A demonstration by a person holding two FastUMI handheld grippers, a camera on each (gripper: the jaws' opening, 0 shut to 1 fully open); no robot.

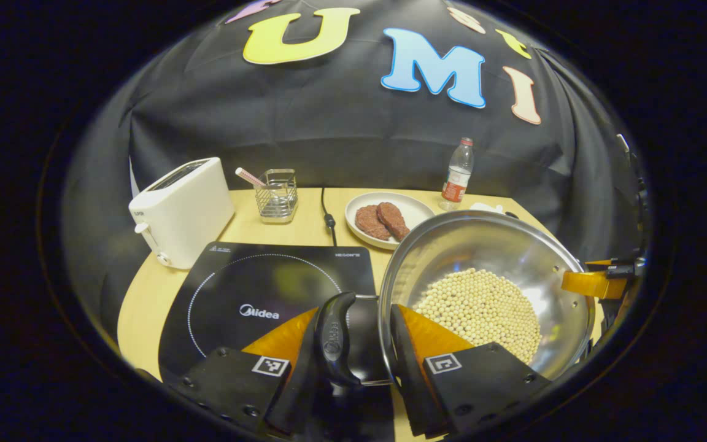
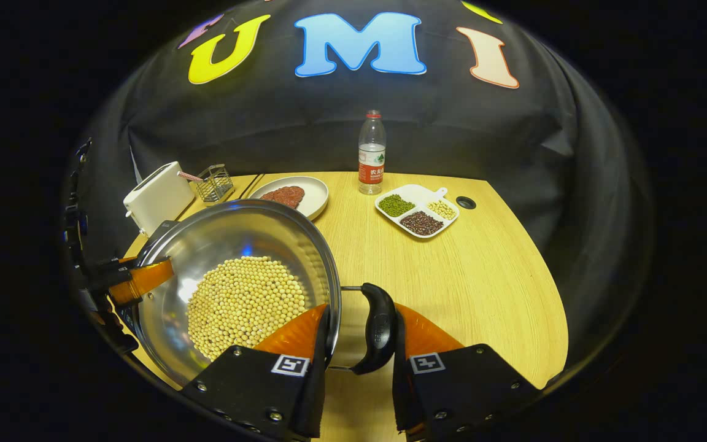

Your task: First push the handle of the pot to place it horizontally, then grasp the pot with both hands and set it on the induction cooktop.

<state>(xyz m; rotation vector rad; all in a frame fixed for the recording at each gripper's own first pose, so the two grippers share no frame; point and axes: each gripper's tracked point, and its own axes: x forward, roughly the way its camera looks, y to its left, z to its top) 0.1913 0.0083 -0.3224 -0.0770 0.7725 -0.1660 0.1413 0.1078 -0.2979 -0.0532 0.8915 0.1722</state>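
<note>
A steel pot (image 1: 482,245) (image 2: 231,239) with soybeans (image 1: 482,307) (image 2: 243,301) in its bottom sits between both grippers, just right of the black induction cooktop (image 1: 255,288), and its rim overlaps the cooktop's right edge. My left gripper (image 1: 356,312) is shut on the pot's black left handle (image 1: 334,337), one finger outside the handle and the other inside the pot wall. In the same way, my right gripper (image 2: 361,310) is shut on the right handle (image 2: 381,331). Each gripper also appears at the pot's far rim in the other's view. I cannot tell whether the pot rests on the table.
A white toaster (image 1: 181,209) and a wire holder (image 1: 277,196) stand behind the cooktop, with its cable (image 1: 328,215) alongside. A plate of meat patties (image 1: 415,212) and a water bottle (image 2: 371,153) stand at the back. A divided tray of beans (image 2: 418,192) lies right of them on the wooden table (image 2: 464,276).
</note>
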